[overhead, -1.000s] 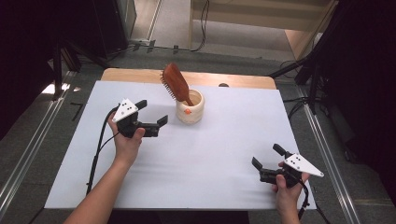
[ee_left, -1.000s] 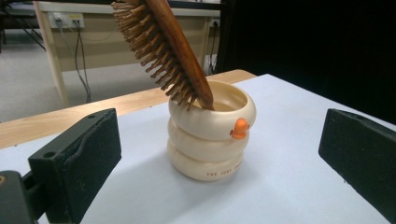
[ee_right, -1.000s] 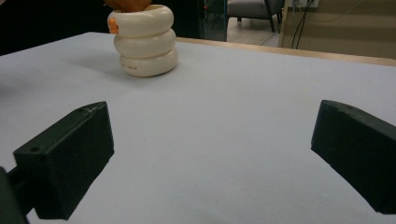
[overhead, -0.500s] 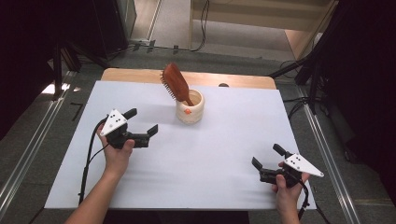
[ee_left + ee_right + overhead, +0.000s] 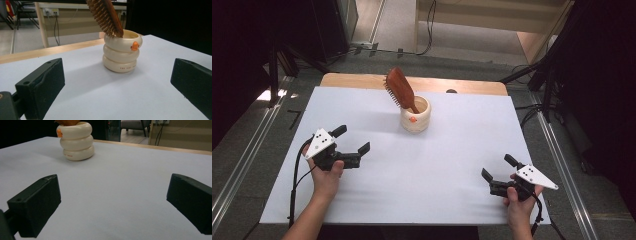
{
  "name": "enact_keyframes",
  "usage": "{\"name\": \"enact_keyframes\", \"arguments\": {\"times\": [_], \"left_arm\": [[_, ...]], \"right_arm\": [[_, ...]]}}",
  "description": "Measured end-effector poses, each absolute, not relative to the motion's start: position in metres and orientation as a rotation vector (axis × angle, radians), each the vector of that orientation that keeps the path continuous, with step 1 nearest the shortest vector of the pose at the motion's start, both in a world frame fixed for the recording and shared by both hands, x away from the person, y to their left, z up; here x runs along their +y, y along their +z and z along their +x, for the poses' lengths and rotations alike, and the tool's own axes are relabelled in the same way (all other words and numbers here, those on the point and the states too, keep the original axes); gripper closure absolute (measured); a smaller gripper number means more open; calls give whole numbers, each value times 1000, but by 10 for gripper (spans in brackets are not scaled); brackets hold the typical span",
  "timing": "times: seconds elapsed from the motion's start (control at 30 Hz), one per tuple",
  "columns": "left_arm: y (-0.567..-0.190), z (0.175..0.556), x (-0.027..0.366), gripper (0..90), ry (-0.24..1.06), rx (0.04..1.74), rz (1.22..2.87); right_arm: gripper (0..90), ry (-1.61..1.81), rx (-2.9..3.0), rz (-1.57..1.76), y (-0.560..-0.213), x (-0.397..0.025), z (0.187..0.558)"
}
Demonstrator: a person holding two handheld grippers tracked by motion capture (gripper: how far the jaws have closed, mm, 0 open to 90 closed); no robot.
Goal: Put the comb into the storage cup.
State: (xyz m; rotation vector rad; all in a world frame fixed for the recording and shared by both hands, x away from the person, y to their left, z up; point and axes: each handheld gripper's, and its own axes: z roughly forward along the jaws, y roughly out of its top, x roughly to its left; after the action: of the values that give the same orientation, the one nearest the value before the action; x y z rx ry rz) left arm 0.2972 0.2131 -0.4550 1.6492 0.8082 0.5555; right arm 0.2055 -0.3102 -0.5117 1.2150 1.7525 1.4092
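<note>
Hairbrush (image 5: 399, 91) stands handle-down in the cream ringed cup (image 5: 415, 116), upper centre of the high view, head leaning toward upper left. Cup sits on the white table sheet (image 5: 442, 170), small orange mark on its front.

Left gripper (image 5: 352, 144) is at left of the high view, lower left of the cup, well apart from it. Jaws spread wide, nothing between them. Grey plate on top, cable trailing down toward the bottom edge beside the forearm.

Left gripper view: cup (image 5: 122, 51) upper centre of frame, framed between the two black jaws but far beyond them; brush (image 5: 106, 16) head with bristles rises out of the cup toward the top edge, tilted left. Text on the cup's lowest ring too small to read.

Right gripper (image 5: 496, 168) is at lower right of the high view, near the front edge of the sheet, farther from the cup than the left one. Jaws also wide apart, empty.

Right gripper view: cup (image 5: 76, 141) in the upper left of frame, well beyond the left-hand jaw, orange mark on its left side; bare sheet between the jaws.

Neither gripper touches cup or brush.
</note>
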Motion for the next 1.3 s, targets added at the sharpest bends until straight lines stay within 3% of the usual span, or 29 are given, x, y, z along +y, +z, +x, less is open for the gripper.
{"name": "enact_keyframes", "arguments": {"times": [1.3], "left_arm": [[-479, 256, 276, 0, 619, 909, 1666]], "right_arm": [[0, 1400, 1748, 1222, -512, -310, 205]]}}
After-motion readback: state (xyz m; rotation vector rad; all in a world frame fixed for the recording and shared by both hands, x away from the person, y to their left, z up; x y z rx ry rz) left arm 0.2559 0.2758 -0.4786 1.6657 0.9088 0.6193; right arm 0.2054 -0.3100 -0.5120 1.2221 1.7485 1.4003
